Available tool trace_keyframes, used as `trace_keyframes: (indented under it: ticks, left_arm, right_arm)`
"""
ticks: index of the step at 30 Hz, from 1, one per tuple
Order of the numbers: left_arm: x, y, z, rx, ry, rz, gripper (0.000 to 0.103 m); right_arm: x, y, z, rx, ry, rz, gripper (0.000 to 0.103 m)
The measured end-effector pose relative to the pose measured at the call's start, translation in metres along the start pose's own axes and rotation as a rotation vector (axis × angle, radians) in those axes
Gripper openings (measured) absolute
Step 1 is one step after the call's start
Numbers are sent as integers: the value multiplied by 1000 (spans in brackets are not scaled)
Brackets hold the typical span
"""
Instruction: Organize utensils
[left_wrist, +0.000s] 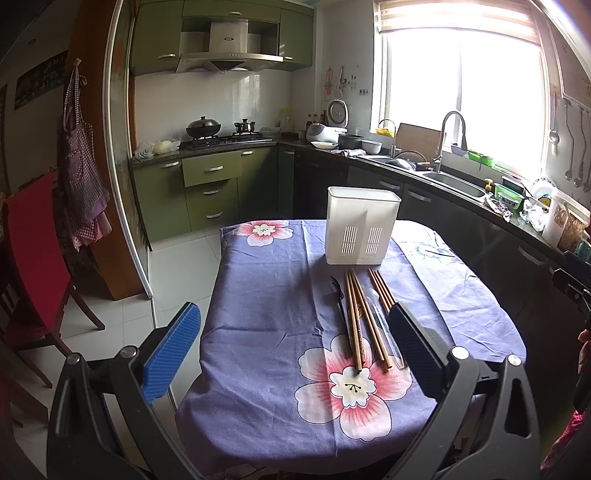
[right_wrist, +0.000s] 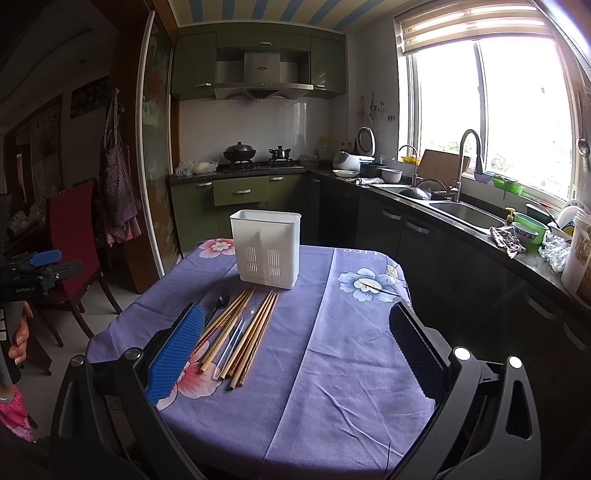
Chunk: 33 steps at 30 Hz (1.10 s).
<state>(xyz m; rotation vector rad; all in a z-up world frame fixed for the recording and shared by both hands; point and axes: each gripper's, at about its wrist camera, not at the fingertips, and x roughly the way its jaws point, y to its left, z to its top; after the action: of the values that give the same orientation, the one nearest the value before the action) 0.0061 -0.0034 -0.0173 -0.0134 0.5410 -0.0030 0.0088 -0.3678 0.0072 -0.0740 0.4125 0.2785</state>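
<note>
Two grippers are hovering over a table draped in a purple floral cloth (right_wrist: 332, 332), each with jaws spread wide and holding nothing. Between them the utensils are lying in a loose row — wooden chopsticks (left_wrist: 356, 321), a black fork (left_wrist: 341, 302), a black spoon (right_wrist: 218, 304) and a clear straw (right_wrist: 234, 341). Just beyond their far tips a white utensil holder (left_wrist: 362, 225) is standing upright. The left gripper (left_wrist: 295, 350) is sitting with the utensils just inside its right finger; the right gripper (right_wrist: 295, 354) has them just inside its left finger.
</note>
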Motion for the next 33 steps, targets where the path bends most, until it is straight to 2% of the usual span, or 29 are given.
trace_keyframes:
  ticks: [33]
  left_arm:
    - [4,1,-4,-3,10,4,97]
  right_arm:
    - [13,1,-6,-3,26,-3,99]
